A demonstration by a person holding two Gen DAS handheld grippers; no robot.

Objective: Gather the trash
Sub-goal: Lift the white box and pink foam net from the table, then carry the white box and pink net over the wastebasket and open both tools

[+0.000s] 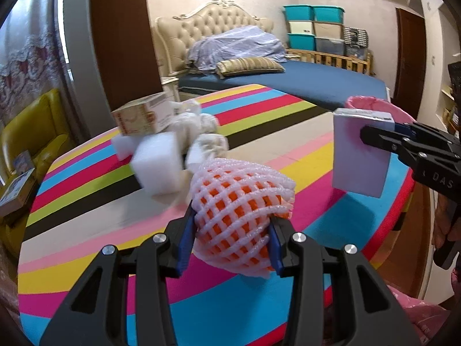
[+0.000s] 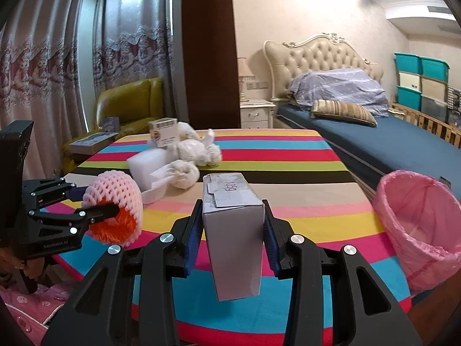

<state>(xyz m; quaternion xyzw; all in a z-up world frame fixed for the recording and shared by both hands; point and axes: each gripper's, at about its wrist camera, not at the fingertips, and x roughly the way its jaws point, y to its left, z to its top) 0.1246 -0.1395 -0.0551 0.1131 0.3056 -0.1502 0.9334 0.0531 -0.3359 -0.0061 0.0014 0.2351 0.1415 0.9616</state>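
A pink foam net (image 1: 242, 216) with an orange lining is pinched between the jaws of the left gripper (image 1: 230, 239) and is held above the striped table (image 1: 86, 230). In the right wrist view the same net (image 2: 115, 201) is seen at the left, clear of the tabletop, with its orange opening turned toward the camera. A white carton (image 2: 234, 236) is clamped between the jaws of the right gripper (image 2: 233, 239); it is tilted forward, and a label with printed figures is shown on its top face. In the left wrist view the carton (image 1: 360, 152) is seen gripped by its side, in front of the pink-lined bin (image 1: 371, 106). The bin (image 2: 417, 225) is placed at the right edge of the table (image 2: 288, 155), just beside the bed (image 2: 403, 141). More rubbish is left on the table: a small printed box (image 2: 164, 132), crumpled white bags (image 2: 196, 150) and a white foam block (image 2: 144, 164), all gathered together near the far left side
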